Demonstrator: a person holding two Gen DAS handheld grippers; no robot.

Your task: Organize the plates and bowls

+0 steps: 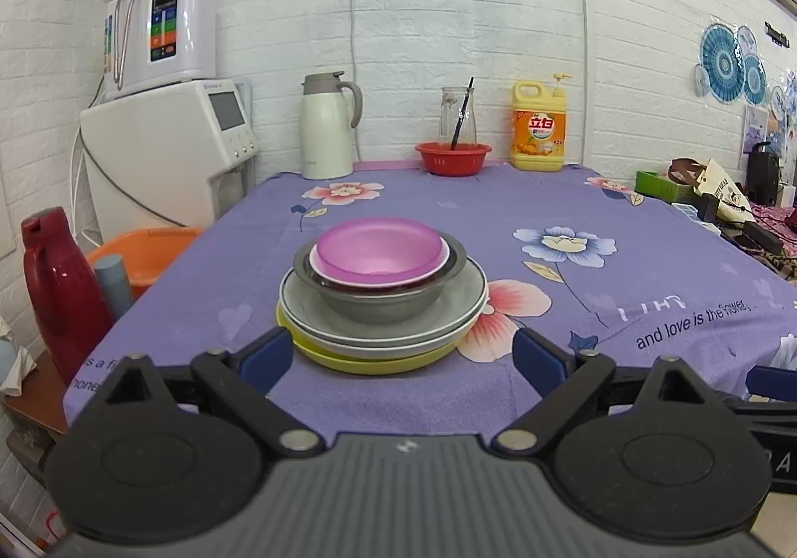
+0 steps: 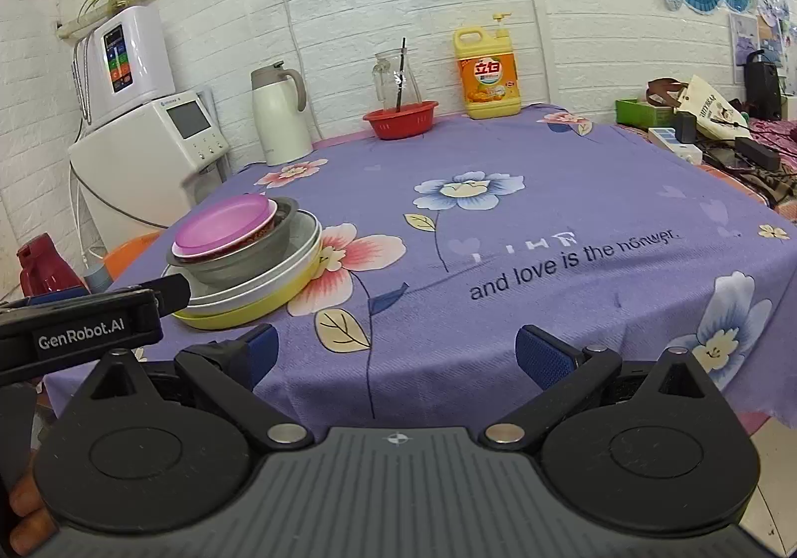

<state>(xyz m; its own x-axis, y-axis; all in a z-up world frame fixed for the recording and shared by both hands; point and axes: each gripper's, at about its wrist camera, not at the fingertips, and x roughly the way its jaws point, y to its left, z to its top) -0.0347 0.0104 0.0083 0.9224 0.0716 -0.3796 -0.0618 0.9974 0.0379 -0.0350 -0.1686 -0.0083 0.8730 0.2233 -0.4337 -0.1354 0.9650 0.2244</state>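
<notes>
Your left gripper (image 1: 403, 353) hangs open just short of the stack, jaws spread wide with nothing between them. Your right gripper (image 2: 393, 353) is open too, empty, pointing at bare cloth well to the right of the dishes. Neither touches anything.

The counter (image 1: 647, 259), under its purple flowered cloth, carries one stack near its front left part. From the bottom up, biggest first:

- a yellow plate (image 1: 378, 361) flat on the cloth
- a grey plate (image 1: 463, 304) on it, with what looks like a second pale rim under its edge; you cannot tell for sure whether that is one plate or two
- a grey bowl (image 1: 383, 304) sitting in the plate
- a white bowl (image 1: 319, 266) nested in the grey one, a dark red band showing below its rim
- a pink bowl (image 1: 381, 246) on top, upright and empty

The nest leans a little in the right wrist view, but that may be the lens.

As far as you can see, the sorting looks done or close to it: plates at the bottom, bowls nested above in order of size, and no loose plate or bowl elsewhere on the cloth. The red basket (image 1: 452, 158), the glass jug, the thermos jug and the soap bottle (image 1: 539, 129) along the back wall seem no part of the job. What may be left is only to straighten the stack, or to back both grippers away.
</notes>
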